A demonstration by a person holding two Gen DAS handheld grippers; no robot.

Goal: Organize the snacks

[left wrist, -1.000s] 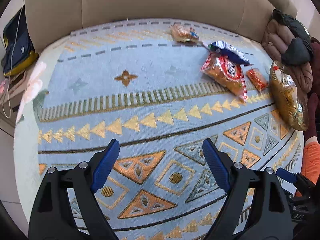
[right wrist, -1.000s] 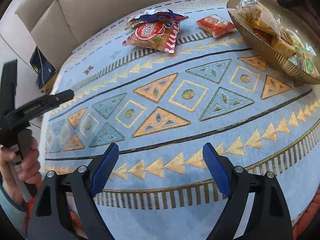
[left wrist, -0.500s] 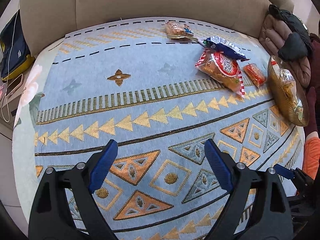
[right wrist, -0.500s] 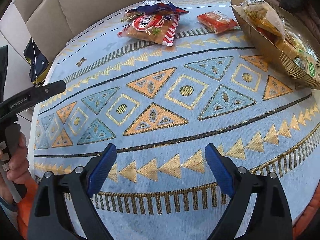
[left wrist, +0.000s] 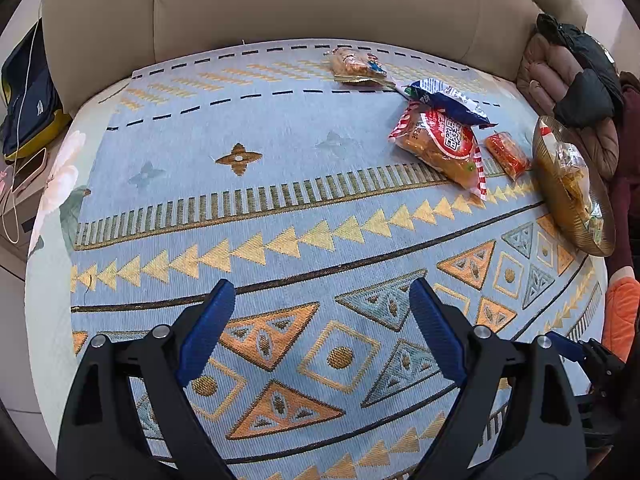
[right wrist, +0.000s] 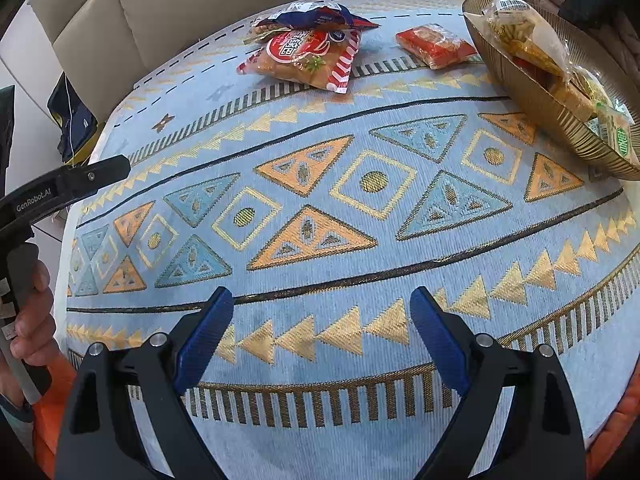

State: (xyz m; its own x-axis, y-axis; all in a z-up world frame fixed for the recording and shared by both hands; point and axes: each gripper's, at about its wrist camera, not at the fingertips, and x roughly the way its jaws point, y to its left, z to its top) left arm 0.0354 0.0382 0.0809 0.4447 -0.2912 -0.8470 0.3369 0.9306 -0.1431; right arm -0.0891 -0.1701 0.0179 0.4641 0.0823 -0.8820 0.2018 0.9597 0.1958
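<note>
A beige sofa (left wrist: 304, 4) backs a counter covered by a blue cloth (left wrist: 280, 184) woven with orange and gold triangles. The snacks lie at the far side of the cloth, well apart from both pairs of fingers. A big red-and-white bag (left wrist: 442, 146) of golden pastry lies flat, with a dark blue packet (left wrist: 448, 102) resting partly on its far end. Just beyond these, nearer the sofa, is a small clear packet (left wrist: 356, 66) of brown snacks. Just beside the red-and-white bag, on its right, lies a small red packet (left wrist: 507, 155), and next to that stands a gold bowl (right wrist: 532, 92) already holding several wrapped snacks (right wrist: 532, 44).

The left gripper (left wrist: 322, 320) hovers over the near pattern, its blue fingers (left wrist: 206, 328) spread wide with nothing between them. The right gripper (right wrist: 322, 322) hangs likewise, fingers (right wrist: 438, 338) wide and empty, with the bowl ahead to its right. A hand (right wrist: 34, 320) grasps the left tool's handle at the right view's edge. Dark jackets (left wrist: 576, 80) pile on the sofa's right end, and a navy bag (left wrist: 24, 96) sits at the far left.
</note>
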